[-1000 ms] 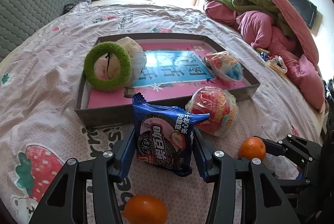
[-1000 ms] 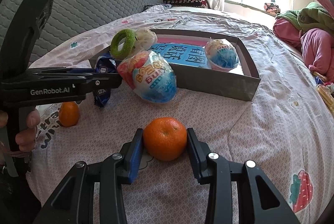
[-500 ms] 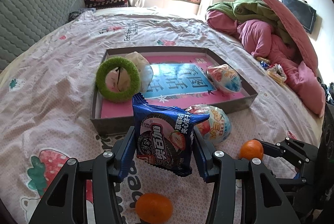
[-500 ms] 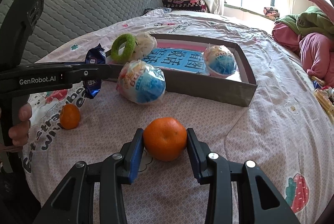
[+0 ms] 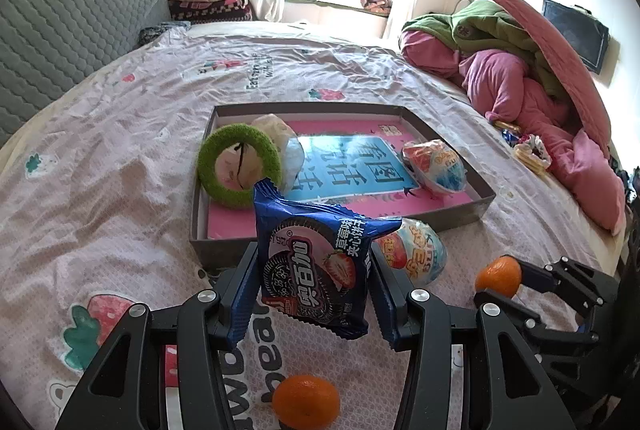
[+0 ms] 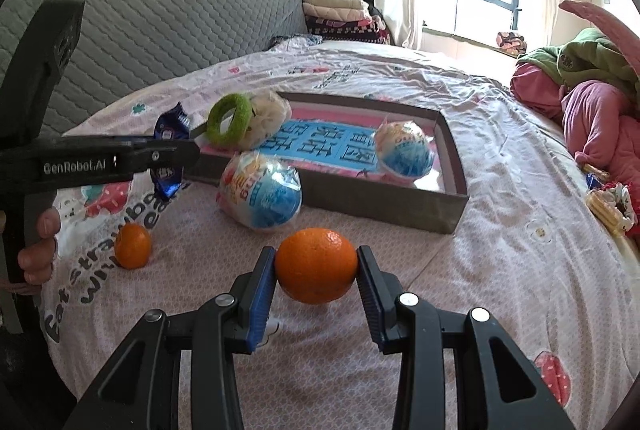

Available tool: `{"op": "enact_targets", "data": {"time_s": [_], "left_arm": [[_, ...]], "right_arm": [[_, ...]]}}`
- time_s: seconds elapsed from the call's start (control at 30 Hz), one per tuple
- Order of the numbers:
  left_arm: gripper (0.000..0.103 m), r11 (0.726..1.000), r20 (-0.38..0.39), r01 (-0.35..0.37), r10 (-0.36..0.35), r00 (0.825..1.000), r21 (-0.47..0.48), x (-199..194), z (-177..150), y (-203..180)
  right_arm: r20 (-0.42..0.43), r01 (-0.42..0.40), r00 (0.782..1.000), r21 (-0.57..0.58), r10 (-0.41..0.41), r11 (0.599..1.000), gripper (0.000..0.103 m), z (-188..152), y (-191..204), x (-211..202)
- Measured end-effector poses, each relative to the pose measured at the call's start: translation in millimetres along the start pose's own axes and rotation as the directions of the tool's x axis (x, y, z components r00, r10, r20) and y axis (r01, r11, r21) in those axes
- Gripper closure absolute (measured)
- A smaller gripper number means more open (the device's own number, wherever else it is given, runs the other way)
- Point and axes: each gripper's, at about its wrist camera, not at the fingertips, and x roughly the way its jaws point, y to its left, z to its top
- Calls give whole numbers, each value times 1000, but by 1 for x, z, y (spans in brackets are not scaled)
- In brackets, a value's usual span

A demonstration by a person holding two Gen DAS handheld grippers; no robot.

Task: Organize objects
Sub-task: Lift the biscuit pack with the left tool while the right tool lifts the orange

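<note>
My left gripper (image 5: 312, 286) is shut on a blue cookie packet (image 5: 316, 262) and holds it above the bedsheet, just short of the grey tray (image 5: 224, 242). The packet also shows in the right wrist view (image 6: 170, 149). My right gripper (image 6: 316, 282) is shut on an orange (image 6: 316, 270), lifted over the sheet; it shows at the right of the left wrist view (image 5: 498, 276). The tray (image 6: 452, 165) holds a green ring (image 5: 236, 165), a white bagged item (image 5: 280, 141) and a wrapped ball (image 5: 436, 165). Another wrapped ball (image 6: 260, 195) and a second orange (image 6: 132, 246) lie on the sheet.
The bed is covered by a pink printed sheet (image 5: 100, 133). A heap of pink and green bedding (image 5: 540, 77) lies at the right. A grey quilted headboard (image 6: 160, 21) stands at the left. Small snack packets (image 6: 608, 201) lie near the right edge.
Both grippers have risen and drawn back from the tray with their loads. The wrapped ball in front of the tray has rolled a little.
</note>
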Motion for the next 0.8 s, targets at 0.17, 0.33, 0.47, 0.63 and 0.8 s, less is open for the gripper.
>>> {"op": "enact_targets", "data": {"time_s": [0.17,0.33,0.47,0.63,0.8], "left_arm": [[51,1000,12,3,-3,1000,13,-3,3,-3],[51,1000,17,-2,2,1000,18,-4,6,-2],[51,1000,19,-5,5,1000,20,-3,10,-2],[51,1000,22,-10,9,1000,23,-3,13,-2],[51,999,25,-15,14,1000,34,-2,15,-3]], "right_arm": [[43,6,999,10,-6,1000,63,11,-5,-7],[75,13,997,3,-14,1000,63,27,-9,-9],[101,19,995,-3,-19,1000,63,40,-12,-9],[124,25,992,-13,-23,1000,63,51,-15,-5],[138,19,990,-25,-15,1000,63,55,-15,-2]]}}
